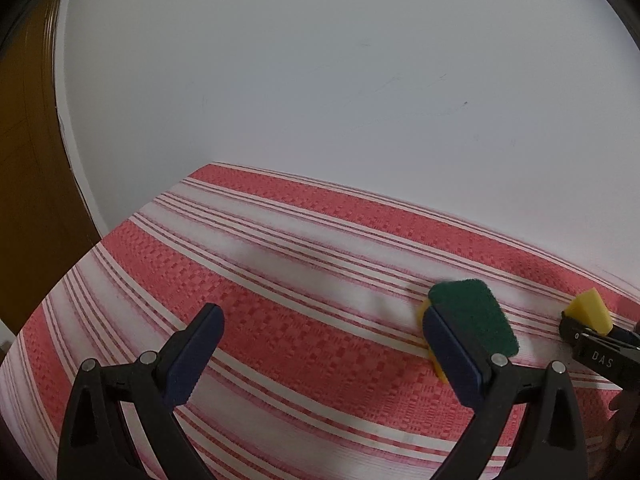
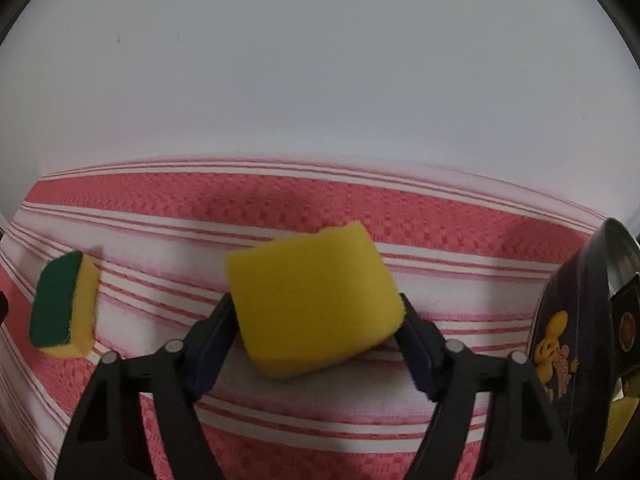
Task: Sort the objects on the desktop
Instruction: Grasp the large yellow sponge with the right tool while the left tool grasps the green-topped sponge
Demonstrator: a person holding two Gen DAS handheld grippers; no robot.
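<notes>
1. Right gripper point(image 2: 316, 332) — fingers closed on a plain yellow foam sponge block point(image 2: 312, 300), centre of the right wrist view; block sits tilted above the red-and-white striped woven cloth point(image 2: 320, 200).
2. Left gripper point(image 1: 320, 356) — fingers spread wide, nothing between them, lower part of the left wrist view.
3. Yellow sponge with green scouring face point(image 1: 468, 320) lies on the cloth, just beyond the left gripper's right finger.
4. Dark round tin with a yellow cartoon figure point(image 2: 568, 340), right edge of frame.
5. Risk: soft foam pinched near one end may twist or slip — caused by a shallow, off-centre grip.
6. Risk: the spread left finger may nudge the green-faced sponge if lowered.
</notes>
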